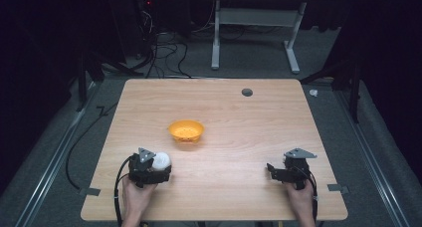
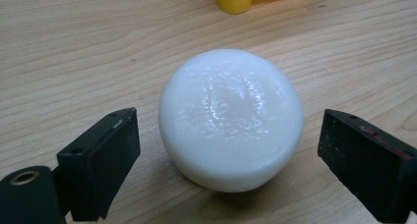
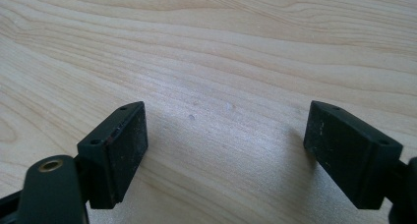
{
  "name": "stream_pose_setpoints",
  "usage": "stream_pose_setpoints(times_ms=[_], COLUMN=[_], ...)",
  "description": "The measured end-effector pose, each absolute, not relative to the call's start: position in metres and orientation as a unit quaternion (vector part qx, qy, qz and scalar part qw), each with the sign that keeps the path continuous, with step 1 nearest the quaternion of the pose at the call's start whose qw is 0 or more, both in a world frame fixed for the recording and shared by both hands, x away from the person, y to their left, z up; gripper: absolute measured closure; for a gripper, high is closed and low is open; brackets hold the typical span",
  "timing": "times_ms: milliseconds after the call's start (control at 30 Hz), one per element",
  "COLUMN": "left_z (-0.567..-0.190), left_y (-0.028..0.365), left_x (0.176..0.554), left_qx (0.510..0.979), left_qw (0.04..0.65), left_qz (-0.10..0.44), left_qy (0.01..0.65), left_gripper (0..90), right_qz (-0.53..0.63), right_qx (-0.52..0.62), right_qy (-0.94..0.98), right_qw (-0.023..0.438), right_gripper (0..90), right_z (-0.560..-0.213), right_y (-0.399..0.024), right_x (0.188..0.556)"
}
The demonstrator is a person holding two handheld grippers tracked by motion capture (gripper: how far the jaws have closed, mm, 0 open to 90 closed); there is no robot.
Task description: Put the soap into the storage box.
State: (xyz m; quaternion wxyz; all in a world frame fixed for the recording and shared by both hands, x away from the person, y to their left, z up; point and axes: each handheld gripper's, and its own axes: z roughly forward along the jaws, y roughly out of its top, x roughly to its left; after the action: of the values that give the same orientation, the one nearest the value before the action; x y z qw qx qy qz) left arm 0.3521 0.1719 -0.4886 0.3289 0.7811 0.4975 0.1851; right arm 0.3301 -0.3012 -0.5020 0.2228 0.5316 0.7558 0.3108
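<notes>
A white, rounded puck-shaped object (image 2: 231,118), glossy and slightly dimpled on its domed top, sits on the wooden table (image 1: 239,117) near the front left, squarely between the jaws of the left gripper (image 2: 228,155), which stand wide apart with a clear gap on either side and touch nothing. It looks like a bar of soap or a smooth plastic lid; which one I cannot tell. Either way it seems light and rigid, and its sheen suggests a slippery surface, so the short, near-vertical side wall is probably the safest place to close on, low and across the widest part, since the curved top would likely let the pads slide off. The right gripper (image 3: 223,150) rests at the front right, well apart from it, jaws likewise spread over bare wood. The high view places an orange bowl (image 1: 186,130) near the table's middle, beyond the white object; the left gripper view catches just a yellow-orange edge of it (image 2: 236,0) but reveals the object's surface texture.
</notes>
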Motion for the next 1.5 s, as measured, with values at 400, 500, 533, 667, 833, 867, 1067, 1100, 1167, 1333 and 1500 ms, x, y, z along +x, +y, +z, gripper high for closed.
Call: stream_pose_setpoints(times_ms=[400, 500, 533, 667, 833, 867, 1067, 1100, 1167, 1333, 1500], left_z=[-0.497, -0.498, -0.499, -0.5, -0.5, -0.5, -0.496, -0.495, -0.491, -0.482, -0.472], left_y=[0.166, 0.165, 0.164, 0.163, 0.162, 0.162, 0.163, 0.163, 0.163, 0.161, 0.157], left_x=[0.36, 0.361, 0.362, 0.361, 0.36, 0.36, 0.358, 0.357, 0.357, 0.355, 0.353], left_qx=[0.781, 0.782, 0.783, 0.786, 0.79, 0.791, 0.787, 0.784, 0.785, 0.789, 0.796], left_qw=[0.323, 0.319, 0.319, 0.314, 0.315, 0.315, 0.332, 0.339, 0.342, 0.349, 0.354], left_qz=[0.179, 0.181, 0.182, 0.189, 0.193, 0.193, 0.189, 0.188, 0.185, 0.182, 0.176], left_qy=[0.504, 0.504, 0.502, 0.498, 0.489, 0.488, 0.485, 0.485, 0.482, 0.472, 0.458], left_gripper=[15.4, 18.0, 19.0, 24.1, 24.4, 24.5, 24.6, 24.6, 24.6, 24.6, 24.6], right_qz=[0.311, 0.311, 0.311, 0.311, 0.311, 0.311, 0.311, 0.311, 0.311, 0.311, 0.312], right_qx=[0.531, 0.531, 0.531, 0.531, 0.529, 0.53, 0.529, 0.53, 0.529, 0.529, 0.531], right_qy=[0.756, 0.756, 0.756, 0.756, 0.757, 0.757, 0.757, 0.757, 0.757, 0.757, 0.755], right_qw=[0.223, 0.223, 0.223, 0.223, 0.225, 0.224, 0.225, 0.224, 0.225, 0.225, 0.223], right_gripper=[17.6, 17.6, 17.6, 17.6, 17.6, 17.6, 17.6, 17.6, 17.6, 17.6, 17.6], right_z=[-0.502, -0.502, -0.502, -0.502, -0.502, -0.502, -0.502, -0.502, -0.502, -0.502, -0.502], right_y=[-0.301, -0.301, -0.301, -0.301, -0.301, -0.301, -0.301, -0.301, -0.301, -0.301, -0.301], right_x=[0.33, 0.33, 0.33, 0.33, 0.33, 0.33, 0.33, 0.33, 0.33, 0.33, 0.33])
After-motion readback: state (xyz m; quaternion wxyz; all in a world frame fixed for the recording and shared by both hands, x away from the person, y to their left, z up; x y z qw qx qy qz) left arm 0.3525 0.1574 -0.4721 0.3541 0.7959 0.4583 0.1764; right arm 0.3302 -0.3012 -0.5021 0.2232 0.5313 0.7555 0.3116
